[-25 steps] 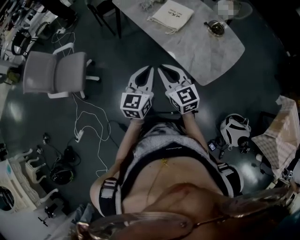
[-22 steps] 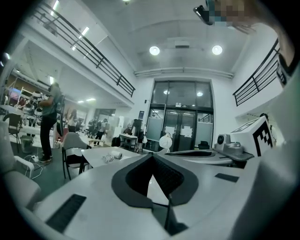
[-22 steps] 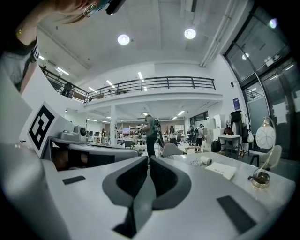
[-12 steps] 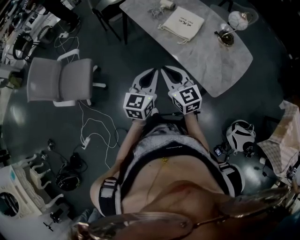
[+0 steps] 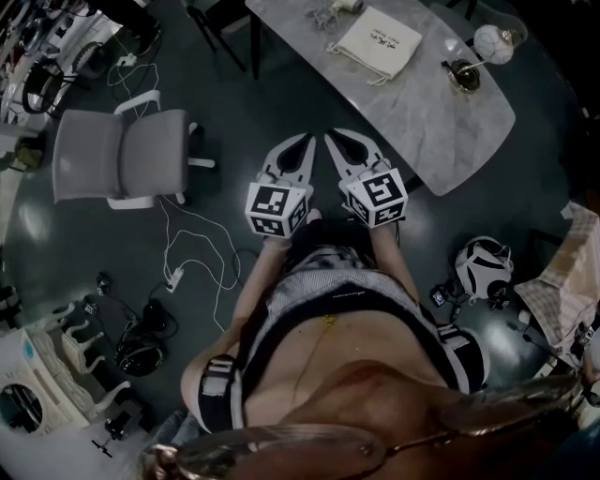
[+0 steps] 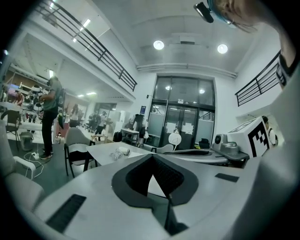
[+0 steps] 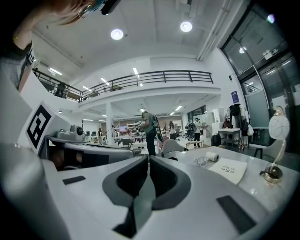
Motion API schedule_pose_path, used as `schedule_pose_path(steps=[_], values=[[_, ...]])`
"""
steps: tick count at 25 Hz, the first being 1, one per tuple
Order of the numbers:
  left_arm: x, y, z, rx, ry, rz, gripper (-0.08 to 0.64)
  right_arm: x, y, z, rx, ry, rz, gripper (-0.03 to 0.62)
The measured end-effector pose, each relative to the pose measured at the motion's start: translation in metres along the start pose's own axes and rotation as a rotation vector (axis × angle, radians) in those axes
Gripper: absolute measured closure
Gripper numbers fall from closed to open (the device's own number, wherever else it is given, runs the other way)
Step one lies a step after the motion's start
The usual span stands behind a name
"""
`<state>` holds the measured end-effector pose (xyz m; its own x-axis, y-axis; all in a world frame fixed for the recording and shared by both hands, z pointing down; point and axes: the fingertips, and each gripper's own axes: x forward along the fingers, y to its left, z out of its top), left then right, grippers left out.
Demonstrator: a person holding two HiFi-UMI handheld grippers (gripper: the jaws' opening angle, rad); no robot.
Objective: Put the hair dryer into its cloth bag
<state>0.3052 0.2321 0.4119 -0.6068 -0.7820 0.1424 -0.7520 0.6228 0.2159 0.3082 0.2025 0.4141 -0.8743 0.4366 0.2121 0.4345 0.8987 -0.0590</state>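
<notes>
The person has stepped nearer the table, left gripper and right gripper clenched empty; the limp cloth bag probably pinches best at its mouth.

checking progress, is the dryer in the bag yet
Out: the dryer lies on the table next to the bag, which lies flat.

Cream cloth bag, grey marbled table
</notes>
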Motion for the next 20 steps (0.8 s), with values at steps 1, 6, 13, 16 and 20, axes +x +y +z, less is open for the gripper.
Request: schedule_pose_path(steps=[1,6,13,16,20], values=[[0.002,0.003,0.000,-0.010,0.002,-0.001,0.568,0.003,-0.002,0.000,0.002,0.001,-0.005,0.522],[0.017,0.013,0.001,-0.029,0.014,0.000,0.568,0.014,-0.017,0.003,0.021,0.002,-0.011,0.522],[0.067,0.036,0.012,-0.037,0.025,-0.014,0.568,0.049,-0.061,0.011,0.035,0.010,-0.008,0.522],[0.095,0.046,0.018,-0.032,0.030,-0.029,0.568,0.064,-0.085,0.016,0.033,0.010,-0.016,0.522],[0.133,0.052,0.025,-0.030,0.037,-0.052,0.568,0.077,-0.120,0.024,0.035,0.014,-0.041,0.522]])
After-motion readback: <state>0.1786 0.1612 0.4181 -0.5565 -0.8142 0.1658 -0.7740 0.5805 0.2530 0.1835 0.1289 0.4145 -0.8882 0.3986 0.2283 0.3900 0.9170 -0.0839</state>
